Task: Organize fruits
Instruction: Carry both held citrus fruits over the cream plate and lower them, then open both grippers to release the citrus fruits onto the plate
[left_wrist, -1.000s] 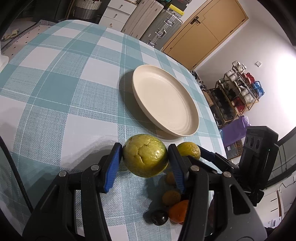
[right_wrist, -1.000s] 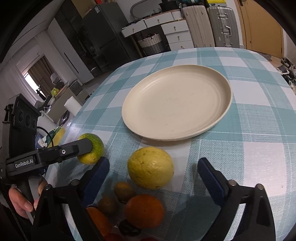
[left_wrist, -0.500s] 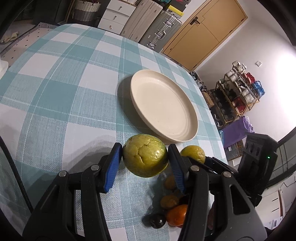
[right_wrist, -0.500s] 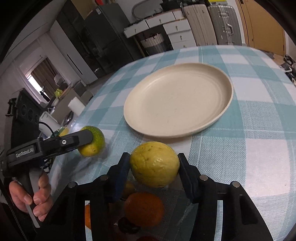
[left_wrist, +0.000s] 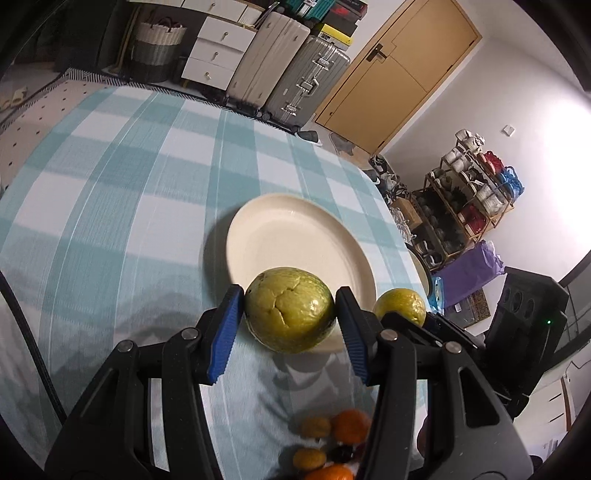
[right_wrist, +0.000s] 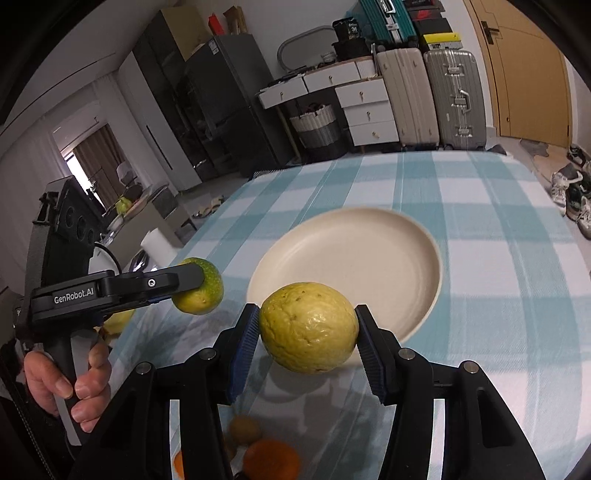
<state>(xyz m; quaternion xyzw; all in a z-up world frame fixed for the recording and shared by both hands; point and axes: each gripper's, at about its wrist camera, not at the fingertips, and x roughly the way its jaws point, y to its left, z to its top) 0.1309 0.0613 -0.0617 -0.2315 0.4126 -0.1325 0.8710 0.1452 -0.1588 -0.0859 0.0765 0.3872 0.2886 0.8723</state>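
Observation:
My left gripper (left_wrist: 290, 314) is shut on a green-yellow fruit with cracked skin (left_wrist: 288, 308) and holds it in the air at the near rim of the cream plate (left_wrist: 291, 236). My right gripper (right_wrist: 308, 328) is shut on a smoother yellow fruit (right_wrist: 308, 326), also held above the table just short of the plate (right_wrist: 354, 254). In the right wrist view the left gripper (right_wrist: 195, 286) and its fruit (right_wrist: 207, 295) hang to the left, with a hand (right_wrist: 74, 380) on the grip. The plate has nothing on it.
Several small fruits, orange, brownish and dark, lie on the checked tablecloth (left_wrist: 110, 221) below the grippers (left_wrist: 332, 439) (right_wrist: 266, 454). Beyond the far table edge stand suitcases (left_wrist: 291, 74), white drawers (left_wrist: 218, 48) and a shelf rack (left_wrist: 469, 192) to the right.
The right gripper's jaws came together on the yellow fruit. Both grippers then rose off the table with their fruits, and the small fruits dropped lower in view.

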